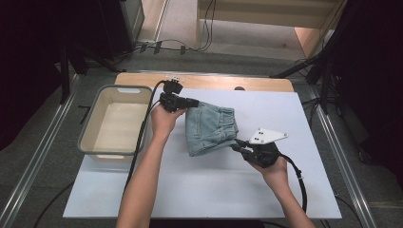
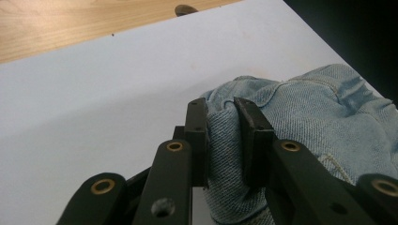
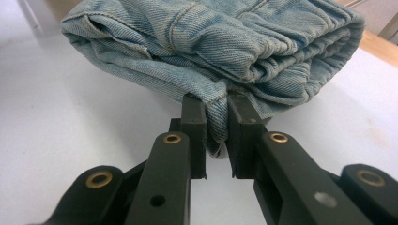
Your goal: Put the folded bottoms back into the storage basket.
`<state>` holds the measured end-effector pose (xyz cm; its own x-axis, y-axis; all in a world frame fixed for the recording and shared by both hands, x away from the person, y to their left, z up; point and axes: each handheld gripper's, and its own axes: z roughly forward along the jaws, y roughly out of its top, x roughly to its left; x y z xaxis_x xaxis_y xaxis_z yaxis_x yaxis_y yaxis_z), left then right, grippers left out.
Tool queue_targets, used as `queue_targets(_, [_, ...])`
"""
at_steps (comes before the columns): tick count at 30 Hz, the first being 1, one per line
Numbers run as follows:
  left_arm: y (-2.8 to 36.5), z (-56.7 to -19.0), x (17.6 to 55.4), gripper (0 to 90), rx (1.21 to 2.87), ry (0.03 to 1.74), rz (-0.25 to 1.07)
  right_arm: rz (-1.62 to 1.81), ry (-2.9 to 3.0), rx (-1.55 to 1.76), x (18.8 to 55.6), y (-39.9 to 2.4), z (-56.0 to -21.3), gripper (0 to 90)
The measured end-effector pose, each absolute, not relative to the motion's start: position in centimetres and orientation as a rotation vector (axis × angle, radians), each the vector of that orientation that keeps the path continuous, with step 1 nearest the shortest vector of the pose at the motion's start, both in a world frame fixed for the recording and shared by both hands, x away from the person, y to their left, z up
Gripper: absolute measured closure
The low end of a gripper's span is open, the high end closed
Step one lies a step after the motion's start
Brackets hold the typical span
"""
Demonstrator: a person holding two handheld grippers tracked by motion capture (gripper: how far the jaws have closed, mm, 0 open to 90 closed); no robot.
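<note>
The folded denim garment point(image 1: 211, 129) is a light-blue bundle lying near the middle of the counter point(image 1: 199, 190), on its white surface sheet. In the high view the bundle sits between the two hands, with its waistband end turned toward the far side and its folded edge toward the person.

The left tongs point(image 1: 190, 102) are clenched on the garment at its far-left corner. In the left gripper view point(image 2: 224, 140), a pinch of denim is pressed between the two black jaws, which stand close together and near parallel, with the cloth bulging above and below them.

The right tongs point(image 1: 237, 145) are clenched on the garment at its near-right edge. In the right gripper view point(image 3: 217, 136), a hemmed fold of denim hangs down between the jaws and is gripped by both pads, while the rest of the bundle point(image 3: 220, 44) rises above the jaws in stacked layers.

The left hand point(image 1: 165, 118) holds its gripper at the left of the garment; the right hand point(image 1: 273, 166) holds its gripper at the lower right, with the grey three-cornered plate point(image 1: 267, 136) on top.

A grey-rimmed plastic bin point(image 1: 90, 142) stands at the left edge of the counter, just beside the left forearm and apart from the garment. A strip of bare wood point(image 1: 209, 81) runs along the counter's far edge.
</note>
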<state>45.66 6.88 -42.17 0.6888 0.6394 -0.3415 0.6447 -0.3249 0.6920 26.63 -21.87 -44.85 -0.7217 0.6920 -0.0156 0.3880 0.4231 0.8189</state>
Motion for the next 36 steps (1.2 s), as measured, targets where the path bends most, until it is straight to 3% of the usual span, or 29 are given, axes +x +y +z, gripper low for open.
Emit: queue_targets(36, [7.5,-38.3,45.8,77.7,2.053,0.957,0.068,1.246,2.288,0.859,26.8,-20.8,-41.4,77.5])
